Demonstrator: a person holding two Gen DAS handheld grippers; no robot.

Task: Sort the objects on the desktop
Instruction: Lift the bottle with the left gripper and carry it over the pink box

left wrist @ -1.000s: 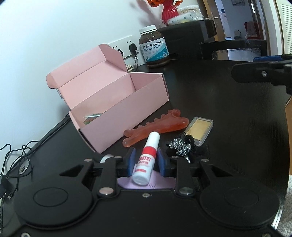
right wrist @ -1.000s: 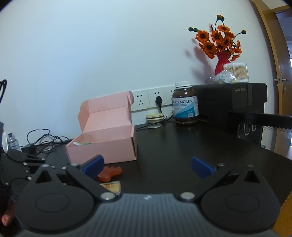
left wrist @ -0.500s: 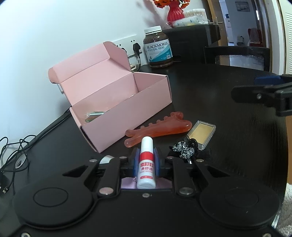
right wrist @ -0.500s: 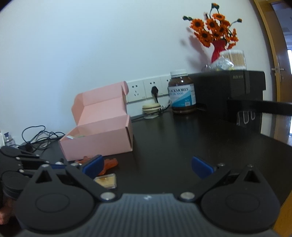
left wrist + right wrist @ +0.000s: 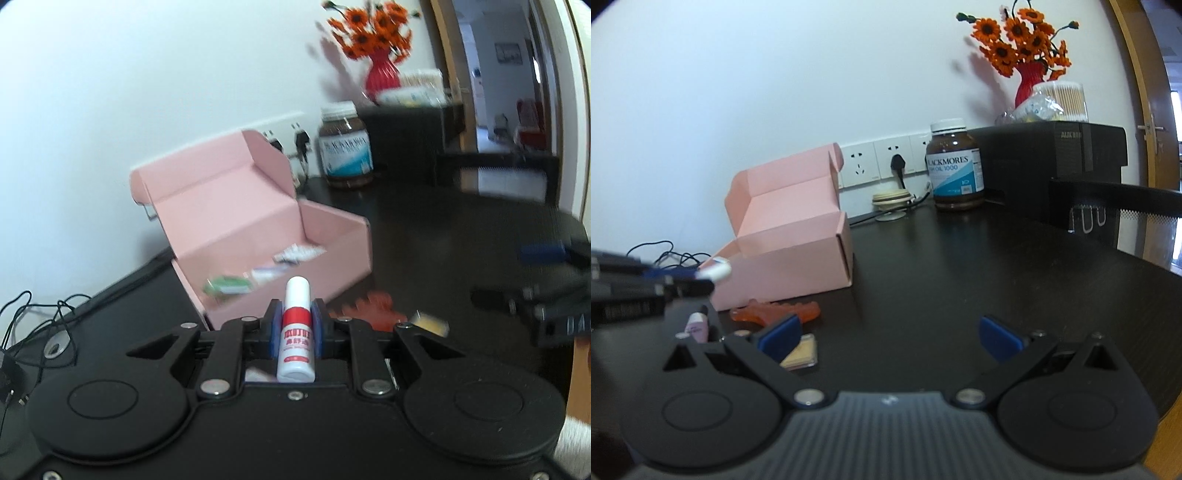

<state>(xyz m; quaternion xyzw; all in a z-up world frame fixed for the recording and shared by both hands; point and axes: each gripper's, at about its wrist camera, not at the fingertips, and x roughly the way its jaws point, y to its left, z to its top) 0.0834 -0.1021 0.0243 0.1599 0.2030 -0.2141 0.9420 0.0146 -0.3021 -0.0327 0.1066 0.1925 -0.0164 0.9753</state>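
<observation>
The left gripper [image 5: 296, 334] is clenched on a small white roll-on tube [image 5: 296, 332], its blue pads pressing the red-banded middle so the rounded white cap sticks out ahead, clear of the fingers; that mid-body hold looks chosen to keep the tube steady and aimed at the open pink cardboard box [image 5: 266, 236] at 12 o'clock in the left wrist view. The tube is a slim white cylinder with a red band and red lettering too small to read. The box stands with its lid folded back against the wall, presumably so things can drop straight in; a green packet [image 5: 226, 285] and some pale sachets already lie inside. On the black desk [image 5: 960, 266] an orange comb-like tool [image 5: 775, 309] lies just in front of the box, and a flat gold compact [image 5: 802, 353] sits near it, both apparently still to be sorted. The right gripper [image 5: 888, 334] stands released, its blue pads wide apart with nothing between them, hanging at 3 o'clock, probably waiting its turn. A brown fish-oil bottle [image 5: 955, 170] stands well apart at the wall.
</observation>
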